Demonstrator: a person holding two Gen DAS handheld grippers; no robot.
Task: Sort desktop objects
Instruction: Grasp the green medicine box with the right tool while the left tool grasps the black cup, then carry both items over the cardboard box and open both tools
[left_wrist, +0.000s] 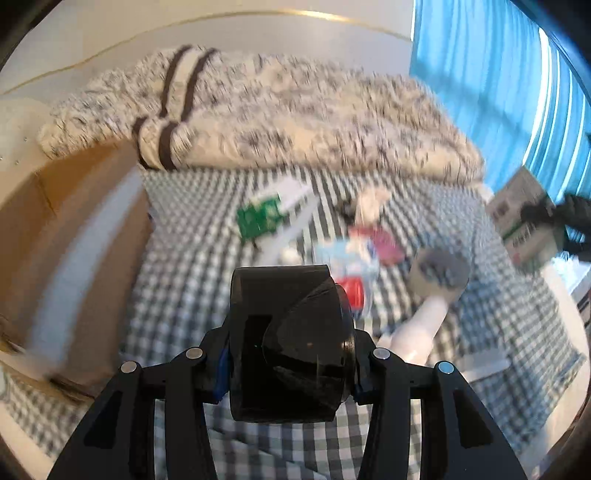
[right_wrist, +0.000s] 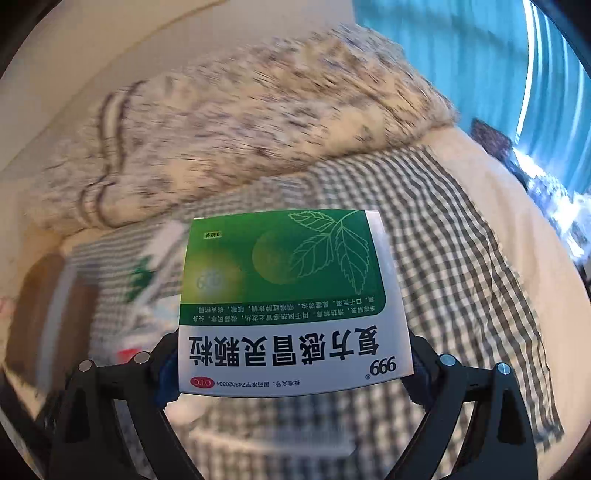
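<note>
My left gripper (left_wrist: 290, 373) is shut on a black tape roll (left_wrist: 288, 343), held above the checked cloth (left_wrist: 192, 280). My right gripper (right_wrist: 291, 369) is shut on a green and white medicine box (right_wrist: 288, 299), which fills the middle of the right wrist view. The same box (left_wrist: 524, 221) shows at the right edge of the left wrist view with the right gripper behind it. On the cloth lie a green packet (left_wrist: 258, 218), a red and blue packet (left_wrist: 354, 266), a grey tape roll (left_wrist: 439, 273) and a white bottle (left_wrist: 417, 332).
A brown cardboard box (left_wrist: 74, 236) stands at the left of the cloth. A speckled fluffy blanket (left_wrist: 295, 118) lies piled behind the objects. Blue curtains (left_wrist: 498, 74) hang at the right. Both views are motion-blurred.
</note>
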